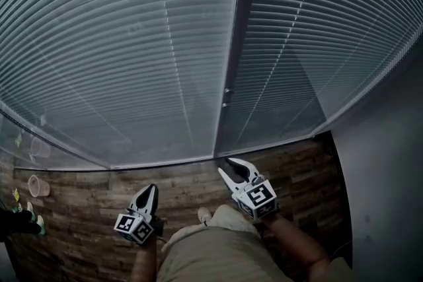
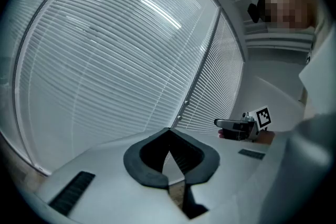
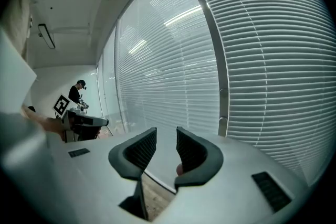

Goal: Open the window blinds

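Two grippers low in the head view, left gripper [image 1: 153, 189] at 7 o'clock, jaws pressed together, empty, right gripper [image 1: 225, 165] at 5 o'clock, jaws slightly apart, holding nothing, wooden floor [image 1: 86, 198] beyond, two lowered blinds, left blind [image 1: 132, 43] at 11 o'clock, right blind [image 1: 317, 30] at 1 o'clock, one dark post [image 1: 236, 43] between.

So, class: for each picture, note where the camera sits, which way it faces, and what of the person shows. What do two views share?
Head view: on the head, looking steeply down at blinds and wood floor; shows left gripper, right gripper, forearms, shorts.
Left gripper view: on the left gripper, along its shut jaws toward the blinds; right gripper at right.
Right gripper view: on the right gripper, along its parted, empty jaws toward the blinds; left gripper at left.
Shared: all see the blinds and the post between them.
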